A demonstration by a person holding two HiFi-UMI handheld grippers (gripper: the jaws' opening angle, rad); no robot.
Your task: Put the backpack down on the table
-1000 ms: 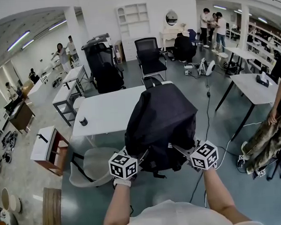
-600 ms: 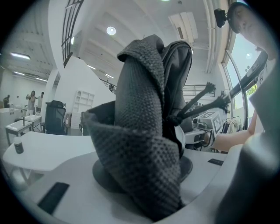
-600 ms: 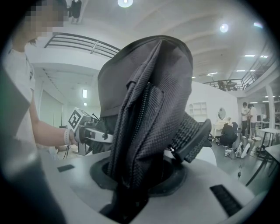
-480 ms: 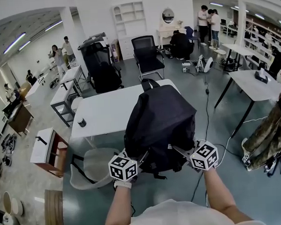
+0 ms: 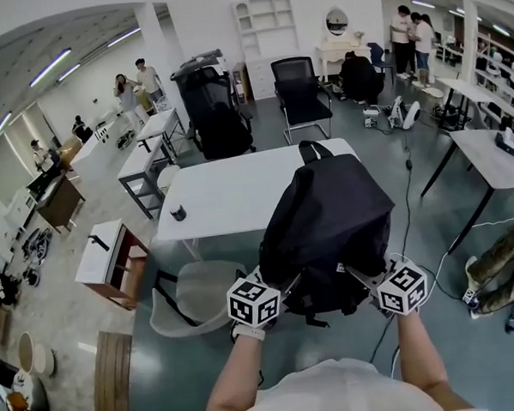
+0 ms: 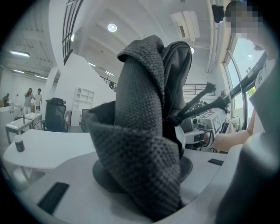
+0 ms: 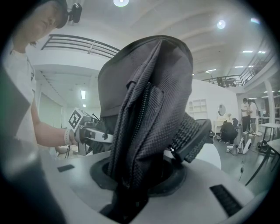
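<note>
We are holding the black backpack (image 5: 327, 227) in the air at the white counter's (image 5: 231, 193) near right corner, its lower part hanging past the edge at 6 o'clock. Our left claw (image 5: 277, 283) is pinching a mesh fold at the bag's 7 o'clock, and our right claw (image 5: 364, 277) is pinching zippered fabric at 5 o'clock. We are judging that these thin folds could be slipping free, or the bag catching the edge and toppling floorward.

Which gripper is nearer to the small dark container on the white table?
Left. The left gripper grips the backpack on the side facing the small dark container; the right gripper grips the opposite side, with the bag's bulk between it and that container.
</note>
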